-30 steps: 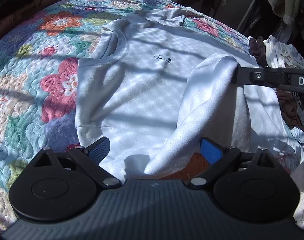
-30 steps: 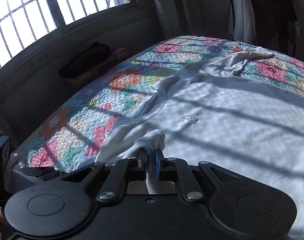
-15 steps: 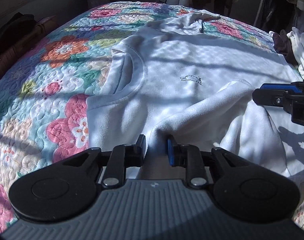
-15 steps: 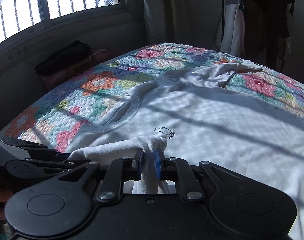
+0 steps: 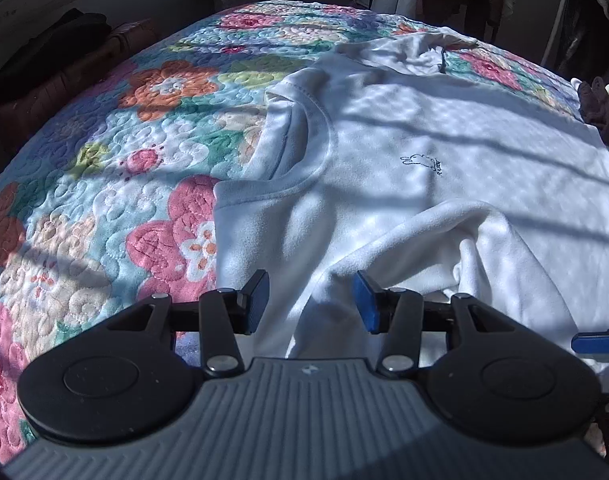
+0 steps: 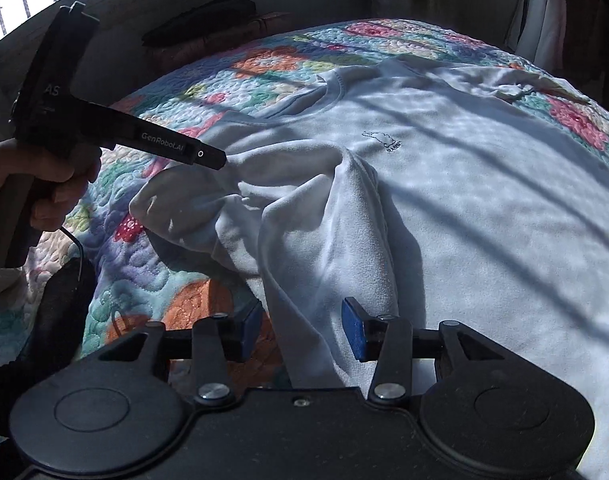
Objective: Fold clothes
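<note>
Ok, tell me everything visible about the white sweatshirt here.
The white sweatshirt looks like soft fleece, with a round ribbed collar and a small dark rabbit outline on the chest. It lies front up across the floral quilt, crossed by window-bar shadows. Its near sleeve is folded loosely onto the body. The left gripper and the right gripper are open over it.

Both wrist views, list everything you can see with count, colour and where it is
Sweatshirt: one, white with a small rabbit print, spread on the quilt, near sleeve folded over the chest.
Quilt: one, floral in pink, orange and teal, covering the bed.
Dark bundle: one, black, on a brown ledge under the window.
Hanging clothes: several, white and dark, on a rail behind the bed.
Clothes pile: a few, brown and white, at the bed's far right edge.
Left gripper: one, black with blue pads, open over the sleeve.
Right gripper: one, same, open.
Hand: one, gripping the left gripper's handle.
</note>
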The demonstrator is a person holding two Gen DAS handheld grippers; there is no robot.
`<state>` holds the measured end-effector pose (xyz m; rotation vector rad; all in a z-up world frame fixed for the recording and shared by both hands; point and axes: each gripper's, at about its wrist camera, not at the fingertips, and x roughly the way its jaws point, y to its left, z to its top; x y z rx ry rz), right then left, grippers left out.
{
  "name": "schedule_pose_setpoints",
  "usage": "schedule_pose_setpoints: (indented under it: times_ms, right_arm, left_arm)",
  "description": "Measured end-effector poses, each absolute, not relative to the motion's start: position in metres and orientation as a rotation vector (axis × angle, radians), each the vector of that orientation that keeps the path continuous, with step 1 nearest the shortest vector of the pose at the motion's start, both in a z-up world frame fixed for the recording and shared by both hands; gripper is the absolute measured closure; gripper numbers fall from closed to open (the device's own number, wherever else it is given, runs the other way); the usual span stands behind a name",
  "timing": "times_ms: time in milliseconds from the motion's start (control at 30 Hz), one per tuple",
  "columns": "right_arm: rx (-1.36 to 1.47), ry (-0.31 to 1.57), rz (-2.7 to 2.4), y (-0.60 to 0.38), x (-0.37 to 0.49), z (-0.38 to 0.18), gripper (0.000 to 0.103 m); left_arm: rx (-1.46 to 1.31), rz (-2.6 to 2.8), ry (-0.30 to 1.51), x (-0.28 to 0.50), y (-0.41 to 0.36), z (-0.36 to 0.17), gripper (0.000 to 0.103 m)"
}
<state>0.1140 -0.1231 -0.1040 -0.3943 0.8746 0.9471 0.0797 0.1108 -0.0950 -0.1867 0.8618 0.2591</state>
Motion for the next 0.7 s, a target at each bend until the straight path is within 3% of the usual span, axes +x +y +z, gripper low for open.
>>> schedule_pose_setpoints:
  times_ms: [100, 133, 167, 267, 467, 567, 700]
  right_arm:
    - [-0.598, 0.838, 0.960, -0.109, 0.096, -0.119, 0.052]
    - [-0.655, 0.821, 0.937, -0.106, 0.093, -0.124, 0.057]
    - [-0.642, 0.833, 0.907, -0.107, 0.097, -0.127, 0.078]
    - [-0.476, 0.881, 0.853, -0.123, 0.116, -0.122, 0.093]
    - [-0.274, 0.738, 0.844, -0.148, 0.128, -0.086, 0.095]
    - [-0.166, 0.737, 0.889, -0.156, 0.133, -0.079, 0.095]
    - [-0.240, 0.696, 0.862, -0.150, 0.127, -0.081, 0.096]
  left_arm:
    - [-0.182, 0.199, 0.854, 0.071, 0.101, -0.089, 0.057]
    - [-0.180, 0.179, 0.851, 0.068, 0.097, -0.088, 0.055]
    - [-0.178, 0.159, 0.848, 0.065, 0.094, -0.086, 0.054]
    - [-0.161, 0.099, 0.835, 0.057, 0.083, -0.080, 0.053]
    - [0.025, -0.012, 0.735, 0.053, 0.048, -0.072, 0.050]
    - [0.117, -0.067, 0.683, 0.051, 0.030, -0.068, 0.043]
    - [0.239, -0.140, 0.612, 0.049, 0.006, -0.062, 0.032]
